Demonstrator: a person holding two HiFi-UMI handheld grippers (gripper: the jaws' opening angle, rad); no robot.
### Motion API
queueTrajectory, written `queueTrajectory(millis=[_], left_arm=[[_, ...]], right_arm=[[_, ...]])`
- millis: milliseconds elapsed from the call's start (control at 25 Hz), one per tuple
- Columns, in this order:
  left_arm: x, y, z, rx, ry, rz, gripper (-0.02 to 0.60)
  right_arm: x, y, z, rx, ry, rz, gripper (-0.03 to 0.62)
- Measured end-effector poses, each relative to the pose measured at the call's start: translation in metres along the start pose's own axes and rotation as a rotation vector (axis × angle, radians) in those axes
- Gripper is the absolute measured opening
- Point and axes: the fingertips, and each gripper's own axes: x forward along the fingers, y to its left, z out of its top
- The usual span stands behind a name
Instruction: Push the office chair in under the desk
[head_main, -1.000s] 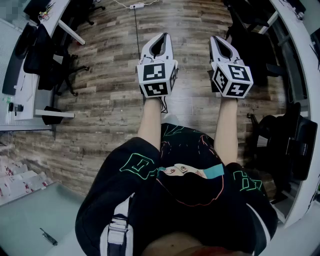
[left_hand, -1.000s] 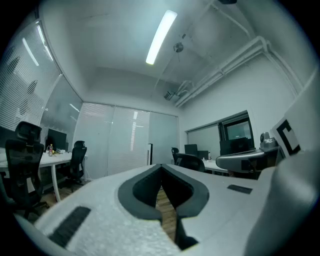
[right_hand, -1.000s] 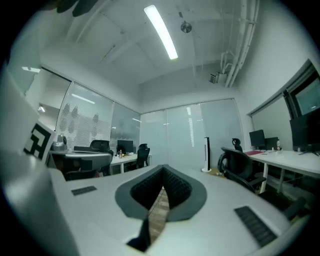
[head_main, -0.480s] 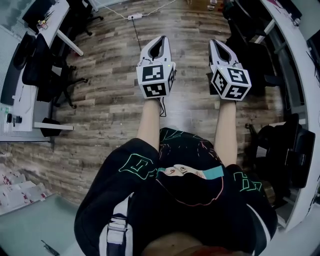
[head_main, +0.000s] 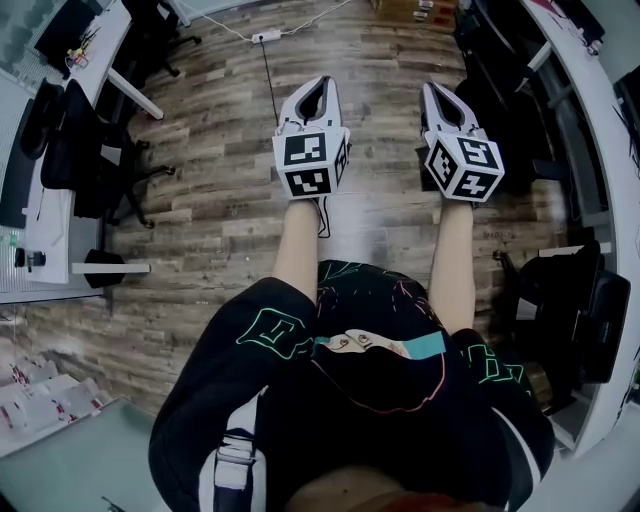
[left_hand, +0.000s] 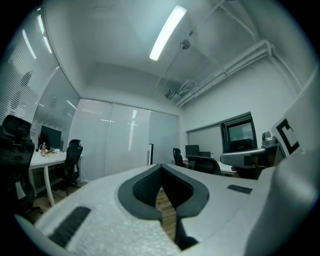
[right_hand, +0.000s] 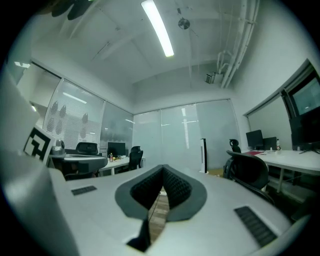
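Both grippers pointed level above the wooden floor (head_main: 220, 200), side by side and apart. The left gripper (head_main: 321, 84) had its jaws pressed together with nothing between them, and so did the right gripper (head_main: 431, 90). A black office chair (head_main: 495, 95) stood ahead and to the right of the right gripper, beside the long white worktop (head_main: 600, 130). Neither gripper touched it. More black chairs (head_main: 85, 140) stood by another worktop (head_main: 55, 215) on the left.
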Motion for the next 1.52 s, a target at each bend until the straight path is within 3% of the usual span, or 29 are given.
queueTrajectory(millis=[680,1040,1240,1520], left_arm=[[0.036,0.083,-0.029,-0.076,0.022,0.086,0.008],[0.109,0.124,-0.035,-0.066,0.023,0.146,0.008],[0.166,0.131,-0.033,-0.027,0.048,0.135,0.008],[0.250,0.148,-0.022,-0.002,0.047,0.131,0.008]], right_arm=[[0.086,0.026,-0.019,-0.025,0.050,0.077,0.005],[0.176,0.001,-0.024,-0.010,0.050,0.132,0.005],[0.233,-0.024,-0.018,0.016,0.047,0.151,0.005],[0.307,-0.096,-0.007,0.062,0.021,0.095,0.005]])
